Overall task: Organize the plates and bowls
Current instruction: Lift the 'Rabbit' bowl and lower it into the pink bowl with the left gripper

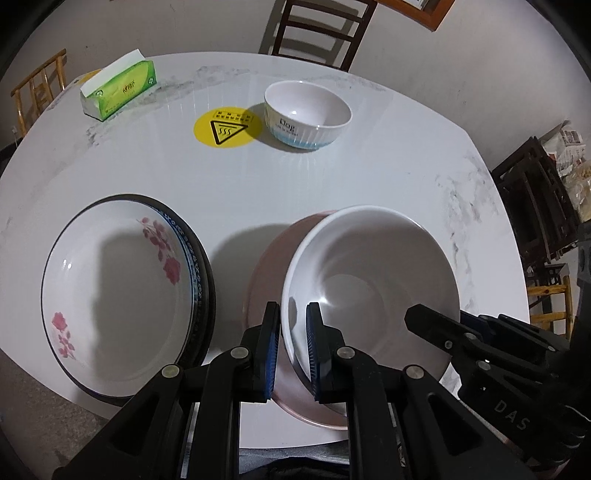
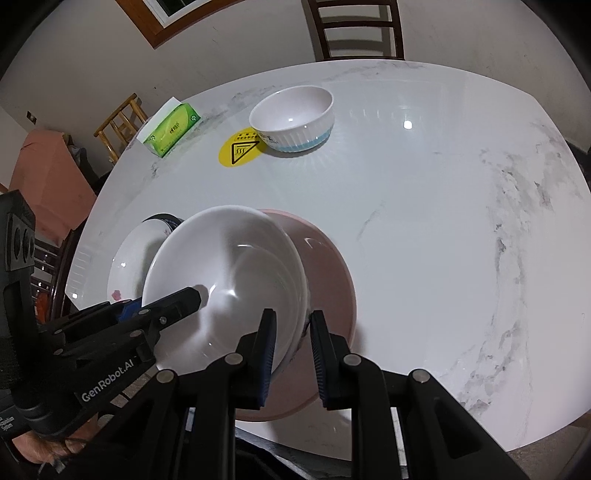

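Both cameras sit just behind their own fingers, looking steeply down and forward across the round marble table [image 1: 369, 177] toward the far chair [image 1: 317, 29]. The left wrist view sits close over the white bowl's [image 1: 373, 280] left rim, the right wrist view over its right rim. Both share the ribbed bowl [image 2: 295, 118], yellow sticker [image 2: 242, 149] and tissue pack [image 2: 171, 129].

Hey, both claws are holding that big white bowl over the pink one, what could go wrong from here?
The white bowl is tilted and held only by thin rim pinches from the left claw and right claw; it may slip. Lowered off-centre, it could knock the pink bowl toward the table edge, or clip the flowered plates.
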